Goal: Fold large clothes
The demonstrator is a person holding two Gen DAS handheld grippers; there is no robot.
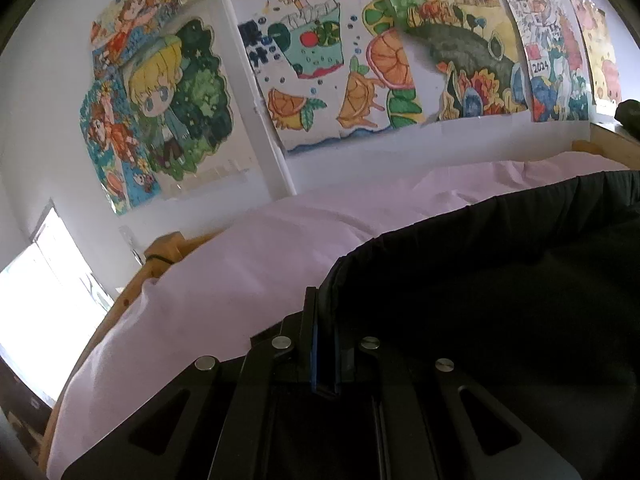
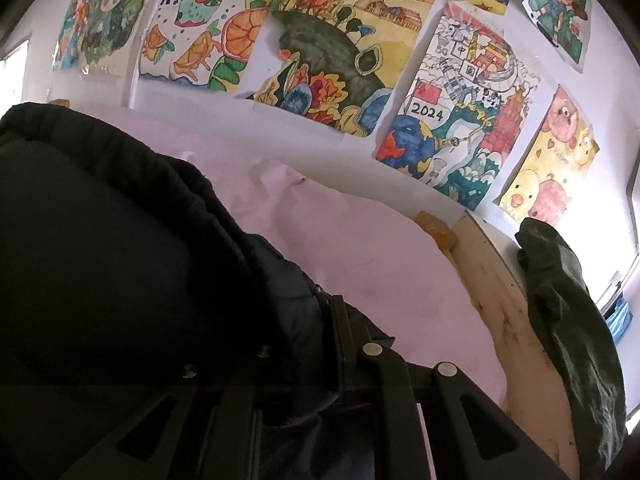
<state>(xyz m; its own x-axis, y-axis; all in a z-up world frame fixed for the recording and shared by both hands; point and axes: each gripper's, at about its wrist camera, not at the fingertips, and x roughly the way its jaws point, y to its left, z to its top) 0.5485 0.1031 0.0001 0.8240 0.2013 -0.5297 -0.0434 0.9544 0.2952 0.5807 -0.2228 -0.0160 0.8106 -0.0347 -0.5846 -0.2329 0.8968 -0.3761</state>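
A large black padded jacket lies over the pink bed sheet. Its gathered hem curves from my left gripper away to the right. That gripper is shut on the hem's left end, with the cloth pinched between the blue pads. In the right wrist view the jacket fills the left side. My right gripper is shut on a bunched fold of it, and the cloth hides one finger. Both grippers point down toward the bed.
The bed's wooden frame runs along the right edge, with a dark green garment draped over it. Another part of the frame is at the left. Coloured drawings cover the white wall behind. A bright window is at far left.
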